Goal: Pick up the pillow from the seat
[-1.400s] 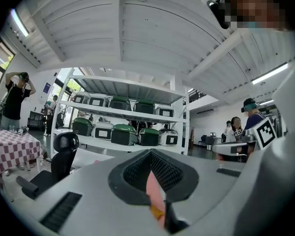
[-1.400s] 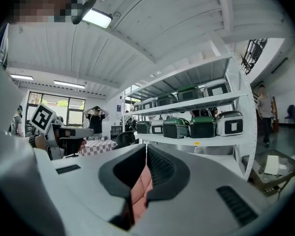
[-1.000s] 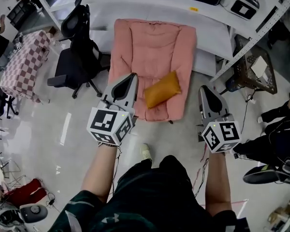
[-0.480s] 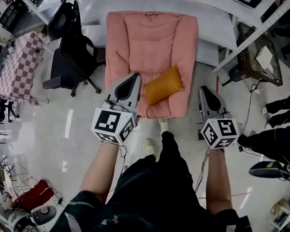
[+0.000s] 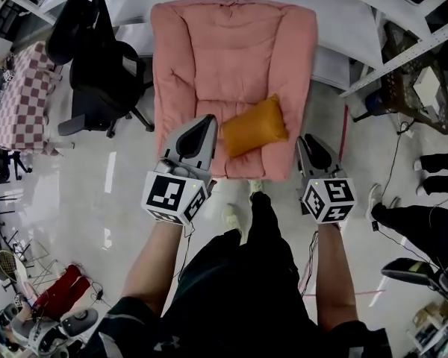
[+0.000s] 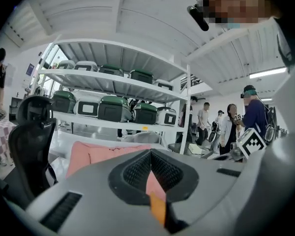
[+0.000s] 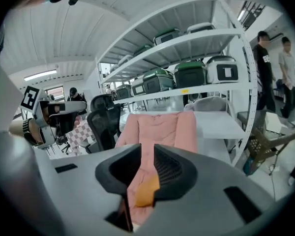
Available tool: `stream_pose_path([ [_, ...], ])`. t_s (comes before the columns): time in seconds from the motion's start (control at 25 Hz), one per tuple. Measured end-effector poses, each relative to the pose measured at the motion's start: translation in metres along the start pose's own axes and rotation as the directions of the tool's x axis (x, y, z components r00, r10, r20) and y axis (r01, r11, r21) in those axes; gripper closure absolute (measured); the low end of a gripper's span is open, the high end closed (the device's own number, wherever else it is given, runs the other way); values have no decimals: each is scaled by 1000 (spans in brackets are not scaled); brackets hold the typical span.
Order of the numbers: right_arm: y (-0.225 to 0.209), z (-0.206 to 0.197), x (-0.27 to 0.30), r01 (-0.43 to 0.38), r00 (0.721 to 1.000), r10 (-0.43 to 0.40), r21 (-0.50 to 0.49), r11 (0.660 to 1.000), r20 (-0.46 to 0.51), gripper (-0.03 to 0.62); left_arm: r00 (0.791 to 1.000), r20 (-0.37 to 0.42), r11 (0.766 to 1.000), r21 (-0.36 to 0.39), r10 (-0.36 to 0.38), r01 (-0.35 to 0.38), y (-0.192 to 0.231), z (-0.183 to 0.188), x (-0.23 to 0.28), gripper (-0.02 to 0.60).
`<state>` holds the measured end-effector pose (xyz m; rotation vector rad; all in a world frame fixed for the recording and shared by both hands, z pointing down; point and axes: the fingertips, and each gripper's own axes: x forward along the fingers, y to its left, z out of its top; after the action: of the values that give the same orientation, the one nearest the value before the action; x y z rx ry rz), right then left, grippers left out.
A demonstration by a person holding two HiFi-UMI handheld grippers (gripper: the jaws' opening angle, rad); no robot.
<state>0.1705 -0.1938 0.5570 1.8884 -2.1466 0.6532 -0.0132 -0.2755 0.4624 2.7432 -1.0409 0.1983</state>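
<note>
Orange rectangular fabric pillow (image 5: 255, 127) lies flat on the near right part of the pink padded lounge seat (image 5: 209, 43). Its long axis runs diagonally, near-left end to far-right end, and the far-right corner points toward the seat's right edge. Left hand-held gripper (image 5: 206, 119) sits over the seat's near left part, tip near the pillow's left end and not touching it. In the left gripper view its jaw tips meet, closed on nothing, with only slivers of pink seat and orange pillow showing behind the pads. Right hand-held gripper (image 5: 308, 140) is just right of the seat's near right corner, apart from the pillow. Its jaws have just been opening and stand a small way apart with nothing gripped; the pillow (image 7: 146, 191) shows through the gap, farther off. Black office chair (image 5: 97, 66) stands left of the seat.
</note>
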Motion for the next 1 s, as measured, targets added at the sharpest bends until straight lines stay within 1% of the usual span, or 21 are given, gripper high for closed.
stream_pose_path([
  [0.28,-32,-55,58,-13,990,18,39,999,-143,500,998,-64,1000,-30,-6,4,12,-39,52,575],
  [0.48,-46,-93,90,-24,971,31,34,999,-238,483,992,-123,998,-55,5,-12,26,-71,80,575],
  [0.64,-49,-129,113,-34,943,47,43,998,-330,460,984,-180,997,-74,5,-19,37,-97,95,575],
  [0.8,-54,-164,134,-43,912,60,51,998,-405,432,977,-215,996,-85,1,-20,37,-119,110,575],
  [1.0,-61,-195,154,-55,873,72,48,997,-482,406,966,-260,994,-108,-3,-26,38,-138,118,575],
])
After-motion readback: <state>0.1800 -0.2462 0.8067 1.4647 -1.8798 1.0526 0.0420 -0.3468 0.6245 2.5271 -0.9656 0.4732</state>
